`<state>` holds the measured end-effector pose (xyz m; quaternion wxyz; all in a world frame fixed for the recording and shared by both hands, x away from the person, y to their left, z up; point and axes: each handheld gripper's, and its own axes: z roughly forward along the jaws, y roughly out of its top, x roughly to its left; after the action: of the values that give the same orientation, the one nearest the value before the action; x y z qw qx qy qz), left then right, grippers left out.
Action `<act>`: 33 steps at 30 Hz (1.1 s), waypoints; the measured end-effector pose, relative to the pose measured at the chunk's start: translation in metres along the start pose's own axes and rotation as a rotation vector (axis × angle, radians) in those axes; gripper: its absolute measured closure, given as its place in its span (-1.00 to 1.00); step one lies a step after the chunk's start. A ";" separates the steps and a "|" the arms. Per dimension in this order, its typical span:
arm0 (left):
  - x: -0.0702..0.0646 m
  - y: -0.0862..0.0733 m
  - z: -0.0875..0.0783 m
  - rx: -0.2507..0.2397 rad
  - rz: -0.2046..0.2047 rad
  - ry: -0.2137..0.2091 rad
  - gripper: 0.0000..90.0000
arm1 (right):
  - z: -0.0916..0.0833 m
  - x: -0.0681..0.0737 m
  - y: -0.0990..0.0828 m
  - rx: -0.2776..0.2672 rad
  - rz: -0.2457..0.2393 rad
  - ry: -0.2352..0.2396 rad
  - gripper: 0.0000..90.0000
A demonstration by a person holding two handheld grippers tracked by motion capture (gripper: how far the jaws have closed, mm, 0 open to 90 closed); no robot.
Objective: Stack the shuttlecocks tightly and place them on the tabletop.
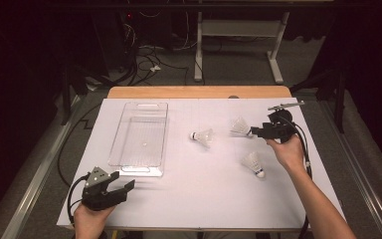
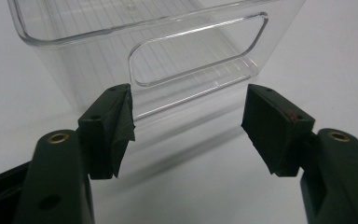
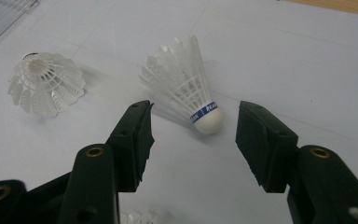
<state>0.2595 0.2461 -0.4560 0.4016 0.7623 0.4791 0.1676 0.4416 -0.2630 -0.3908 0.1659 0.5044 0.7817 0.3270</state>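
Reaching across the white table (image 1: pixel 189 199), the right gripper (image 3: pixel 193 140) has its jaws wide apart and holds nothing. One shuttlecock (image 3: pixel 189 84) lies just past its tips at 12 o'clock. Three shuttlecocks sit on the table. One clear bin (image 1: pixel 140 137) waits at 1 o'clock from the left gripper (image 2: pixel 186 126), also wide and not holding anything, its hand low by the near edge.

Blue band on shuttlecock (image 3: pixel 186 84) carries white lettering, too small and blurred to read
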 end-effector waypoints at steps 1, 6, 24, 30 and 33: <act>0.000 0.000 0.000 0.000 -0.003 -0.001 -0.23 | 0.001 0.000 0.002 0.004 0.000 0.001 0.02; 0.000 0.000 -0.001 -0.002 -0.002 -0.003 -0.23 | 0.008 0.002 0.008 0.017 0.005 -0.010 0.02; 0.002 0.000 0.000 -0.004 -0.012 -0.013 -0.23 | 0.030 0.008 0.032 0.062 0.025 -0.027 0.02; 0.003 0.000 -0.001 -0.005 -0.019 -0.018 -0.23 | 0.034 0.012 0.041 0.068 0.024 -0.039 0.02; 0.003 0.000 -0.001 -0.004 -0.016 -0.017 -0.23 | 0.037 0.013 0.046 0.081 0.021 -0.043 0.02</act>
<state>0.2599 0.2489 -0.4559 0.4083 0.7592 0.4813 0.1590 0.4890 -0.2257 -0.3862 0.1588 0.5257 0.7852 0.2861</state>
